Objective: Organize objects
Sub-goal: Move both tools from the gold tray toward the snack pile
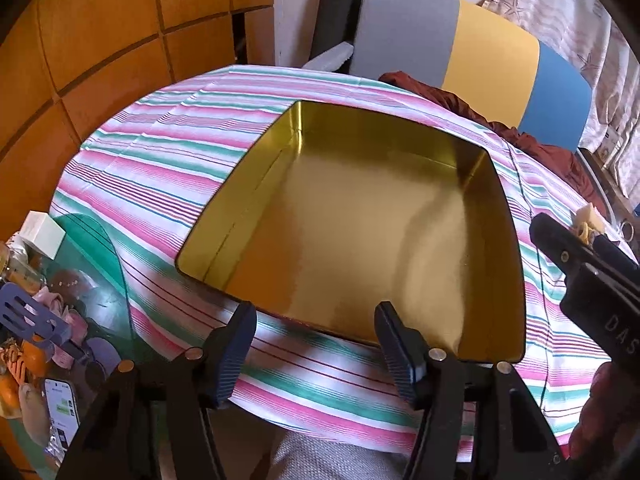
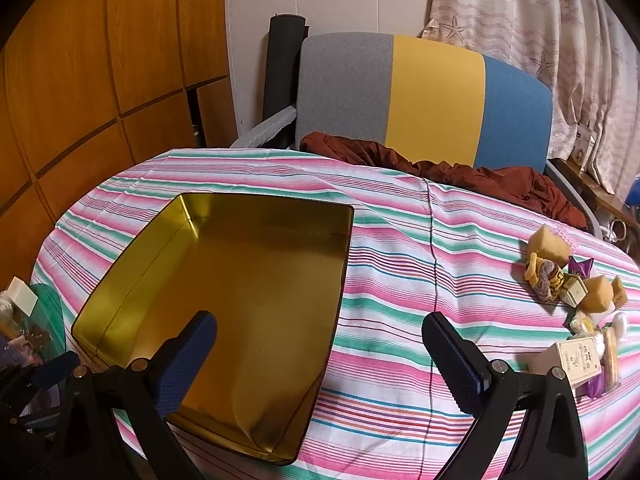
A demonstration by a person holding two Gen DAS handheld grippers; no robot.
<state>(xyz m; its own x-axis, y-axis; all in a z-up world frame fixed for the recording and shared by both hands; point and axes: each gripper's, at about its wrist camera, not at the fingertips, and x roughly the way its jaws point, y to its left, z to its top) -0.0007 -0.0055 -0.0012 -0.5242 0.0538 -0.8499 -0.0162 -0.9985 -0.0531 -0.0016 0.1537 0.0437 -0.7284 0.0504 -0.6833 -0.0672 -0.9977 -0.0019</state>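
A: Where do things stand?

B: The gold tin (image 2: 224, 300) sits empty on the striped surface (image 2: 400, 280), filling the lower left of the right wrist view. The things to sort, a heap of small items (image 2: 576, 312), lie at the right edge of that view, well apart from the tin.

A: And the fingers?

B: The right gripper (image 2: 320, 356) has its fingers spread wide with nothing between them. The left gripper (image 1: 316, 344), at the bottom of its own view just before the tin's near rim, stands partly open and is empty too.

A: How will those items handle?

B: My guess is that the yellow sponge blocks (image 2: 550, 246) are light and soft, so they will squash; take them across the middle. The small cardboard box (image 2: 576, 360) looks stiff but light; grip its flat sides. The wrapped bits look slippery and small, so pinch them low, near the cloth.
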